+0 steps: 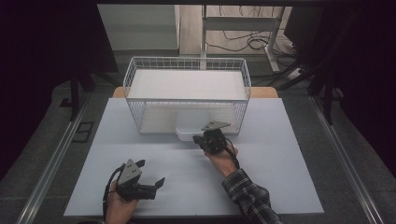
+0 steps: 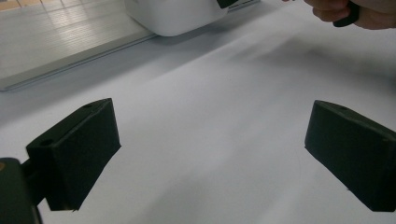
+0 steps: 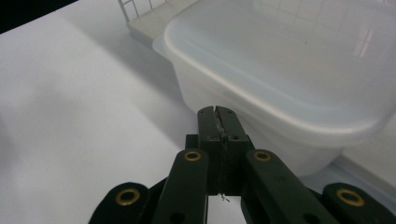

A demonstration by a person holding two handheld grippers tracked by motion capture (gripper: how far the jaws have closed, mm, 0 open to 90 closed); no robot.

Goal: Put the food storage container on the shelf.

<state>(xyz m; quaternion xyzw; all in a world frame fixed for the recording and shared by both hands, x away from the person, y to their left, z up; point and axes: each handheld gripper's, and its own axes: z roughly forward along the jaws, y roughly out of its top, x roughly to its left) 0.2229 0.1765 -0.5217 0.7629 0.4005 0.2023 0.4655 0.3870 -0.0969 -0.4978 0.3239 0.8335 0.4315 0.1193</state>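
Observation:
A translucent white plastic tub (image 1: pixel 189 131) sits half under the lower level of a white wire rack (image 1: pixel 187 84) and juts out toward me. My right gripper (image 1: pixel 201 139) is shut with nothing between its jaws. In the right gripper view its tips (image 3: pixel 218 112) are close against the tub (image 3: pixel 289 60), just below the rim; I cannot tell if they touch. My left gripper (image 1: pixel 152 171) is held open low over the table's front left, pointing right. Its jaws stand wide apart around bare table in the left gripper view (image 2: pixel 210 140), where the tub (image 2: pixel 173 14) is far off.
The white table (image 1: pixel 280 177) has free room on both sides of the rack. The rack's top shelf (image 1: pixel 187 84) hangs over the tub's back half. Beyond the table are a desk frame (image 1: pixel 243 28) and floor cables (image 1: pixel 243 42). The hand on the right gripper (image 2: pixel 345 11) is in the left gripper view.

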